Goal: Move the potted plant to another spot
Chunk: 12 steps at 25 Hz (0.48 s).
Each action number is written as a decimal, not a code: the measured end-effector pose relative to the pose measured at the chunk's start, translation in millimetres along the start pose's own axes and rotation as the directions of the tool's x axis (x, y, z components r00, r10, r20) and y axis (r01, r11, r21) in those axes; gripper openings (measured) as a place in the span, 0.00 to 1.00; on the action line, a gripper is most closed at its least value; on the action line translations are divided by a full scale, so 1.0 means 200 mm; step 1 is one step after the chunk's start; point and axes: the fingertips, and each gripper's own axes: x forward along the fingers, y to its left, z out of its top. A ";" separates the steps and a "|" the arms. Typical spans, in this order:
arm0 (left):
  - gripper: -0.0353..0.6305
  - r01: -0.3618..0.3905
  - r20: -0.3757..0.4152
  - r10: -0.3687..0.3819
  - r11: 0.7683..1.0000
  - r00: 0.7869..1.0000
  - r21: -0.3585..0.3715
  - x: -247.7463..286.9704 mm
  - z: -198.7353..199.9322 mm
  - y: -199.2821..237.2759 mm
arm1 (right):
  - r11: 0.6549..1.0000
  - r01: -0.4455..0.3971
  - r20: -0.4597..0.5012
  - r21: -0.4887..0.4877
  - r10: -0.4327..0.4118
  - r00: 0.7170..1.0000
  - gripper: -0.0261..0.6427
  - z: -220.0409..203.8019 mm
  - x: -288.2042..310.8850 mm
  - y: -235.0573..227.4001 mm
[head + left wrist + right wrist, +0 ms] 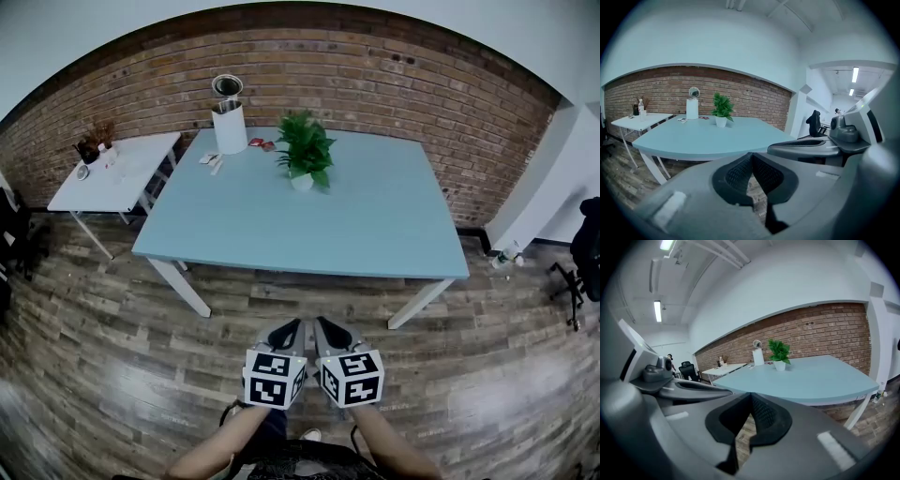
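The potted plant (303,155), leafy green in a small white pot, stands upright on the far middle of the light blue table (309,230). It also shows far off in the left gripper view as the plant (722,108) and in the right gripper view as the plant (779,352). My left gripper (292,326) and right gripper (324,324) are held side by side over the wooden floor, well short of the table's near edge. Both point toward the table. In each gripper's own view the left gripper (751,154) and the right gripper (750,394) are shut, with nothing between the pads.
A white cylinder (230,127) with a round mirror on top stands left of the plant, with small cards and a red item (261,143) beside it. A small white side table (122,169) with bottles stands at the left. A brick wall runs behind; an office chair (583,253) stands at the right.
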 end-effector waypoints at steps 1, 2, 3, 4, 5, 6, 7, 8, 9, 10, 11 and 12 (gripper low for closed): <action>0.05 0.002 -0.001 -0.002 1.000 1.000 0.000 0.02 0.01 0.02 | 1.000 0.004 -0.002 0.001 -0.004 1.000 0.05 0.01 0.03 -0.01; 0.05 0.005 -0.002 -0.005 1.000 1.000 0.000 0.04 0.02 0.04 | 1.000 0.008 -0.003 0.002 -0.008 1.000 0.05 0.02 0.06 -0.02; 0.05 0.008 -0.002 -0.008 1.000 1.000 0.000 0.06 0.03 0.06 | 1.000 0.012 -0.006 0.004 -0.012 1.000 0.05 0.03 0.08 -0.03; 0.05 0.011 -0.001 -0.011 1.000 1.000 0.000 0.08 0.05 0.08 | 1.000 0.015 -0.007 0.006 -0.015 1.000 0.05 0.04 0.12 -0.03; 0.05 0.014 0.000 -0.014 1.000 1.000 0.001 0.11 0.06 0.11 | 1.000 0.018 -0.007 0.007 -0.018 1.000 0.05 0.05 0.15 -0.04; 0.05 0.017 0.001 -0.017 1.000 1.000 0.003 0.13 0.08 0.13 | 1.000 0.021 -0.007 0.007 -0.021 1.000 0.05 0.07 0.18 -0.05; 0.05 0.019 0.001 -0.019 1.000 1.000 0.005 0.16 0.09 0.15 | 1.000 0.023 -0.007 0.009 -0.023 1.000 0.05 0.08 0.22 -0.06; 0.05 0.022 0.000 -0.022 1.000 1.000 0.008 0.18 0.11 0.17 | 1.000 0.025 -0.005 0.010 -0.025 1.000 0.05 0.09 0.25 -0.07; 0.05 0.024 0.000 -0.024 1.000 1.000 0.012 0.21 0.13 0.19 | 1.000 0.028 -0.004 0.012 -0.028 1.000 0.05 0.11 0.28 -0.08; 0.05 0.026 0.001 -0.026 1.000 1.000 0.017 0.23 0.14 0.21 | 0.999 0.032 -0.004 0.012 -0.032 0.999 0.05 0.13 0.31 -0.08; 0.05 0.028 0.002 -0.028 0.999 1.000 0.021 0.25 0.16 0.23 | 0.999 0.036 -0.004 0.010 -0.036 0.999 0.05 0.14 0.34 -0.09; 0.05 0.031 0.003 -0.031 0.999 1.000 0.024 0.27 0.18 0.26 | 0.999 0.039 -0.006 0.007 -0.039 0.999 0.05 0.16 0.37 -0.09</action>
